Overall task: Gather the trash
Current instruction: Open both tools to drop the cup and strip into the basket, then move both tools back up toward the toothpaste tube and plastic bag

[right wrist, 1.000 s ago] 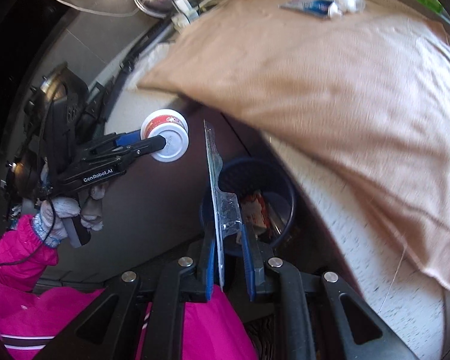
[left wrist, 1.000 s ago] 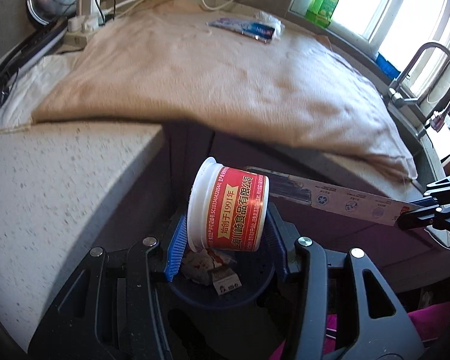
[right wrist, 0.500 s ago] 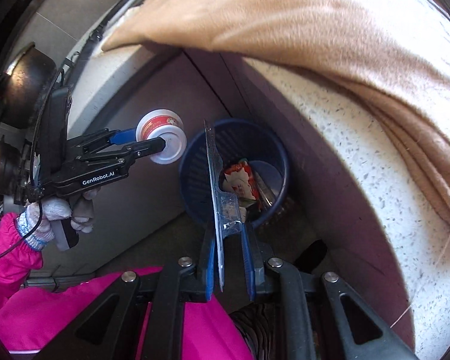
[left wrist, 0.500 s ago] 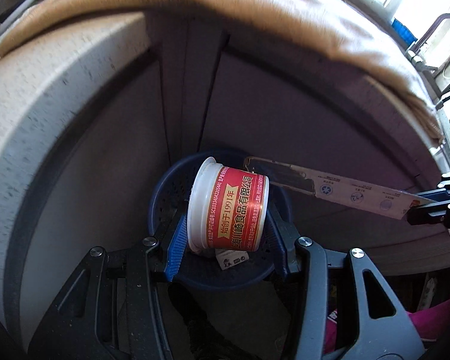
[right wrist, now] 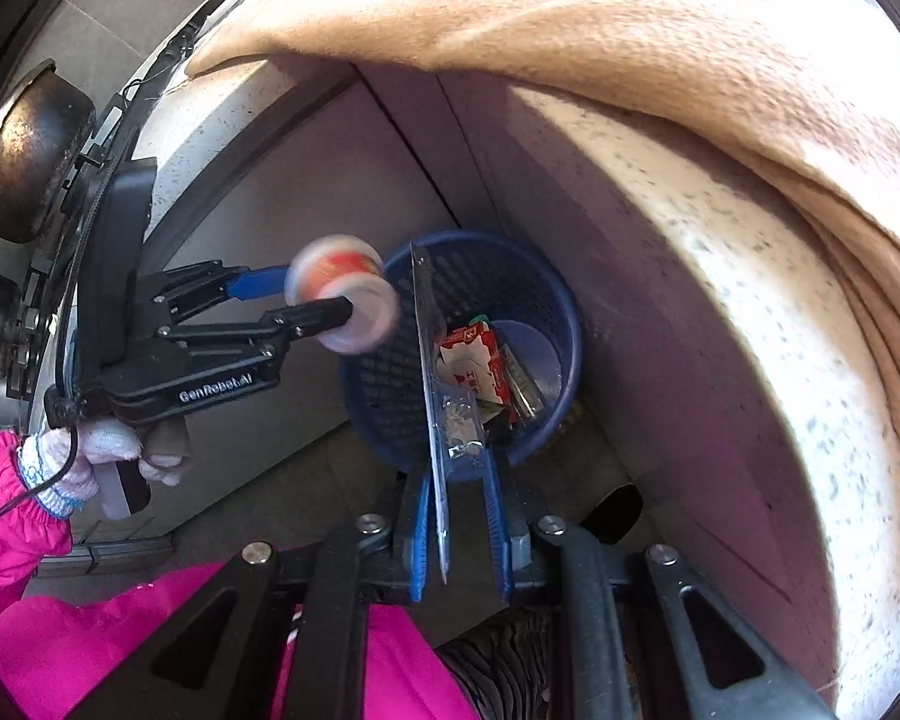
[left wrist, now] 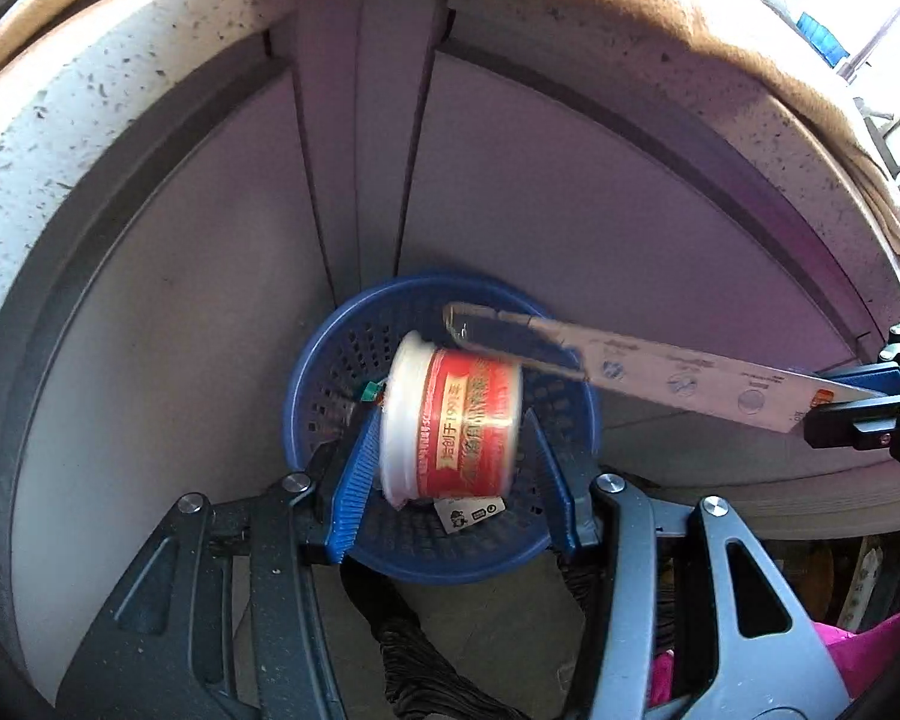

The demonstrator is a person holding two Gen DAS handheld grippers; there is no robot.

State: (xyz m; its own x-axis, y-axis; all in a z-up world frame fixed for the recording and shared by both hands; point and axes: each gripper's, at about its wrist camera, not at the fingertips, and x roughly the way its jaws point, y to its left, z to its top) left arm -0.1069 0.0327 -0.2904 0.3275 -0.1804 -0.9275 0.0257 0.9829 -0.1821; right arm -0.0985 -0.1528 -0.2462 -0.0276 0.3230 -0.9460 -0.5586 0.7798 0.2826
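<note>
- The left gripper (left wrist: 450,450) pinches a red-and-white tub (left wrist: 450,423) by its two ends, so the tub lies on its side between the blue pads (left wrist: 354,480).
- The tub hangs above the open mouth of a blue bin (left wrist: 312,396); its picture is blurred in both views.
- The right gripper (right wrist: 459,534) is pressed together on a flat, stiff wrapper (right wrist: 435,372), held edge-on.
- The far end of the wrapper reaches over the bin's rim, just above the tub in the left view.
- Inside the bin lie a red-and-white packet (right wrist: 471,366) and other scraps.
- The bin stands on the floor in the corner of grey cabinet fronts (left wrist: 540,192), under a speckled counter (left wrist: 90,78) draped with a tan cloth (right wrist: 570,18).
- A gloved hand (right wrist: 108,450) with a pink sleeve (right wrist: 6,510) holds the left gripper's handle.
</note>
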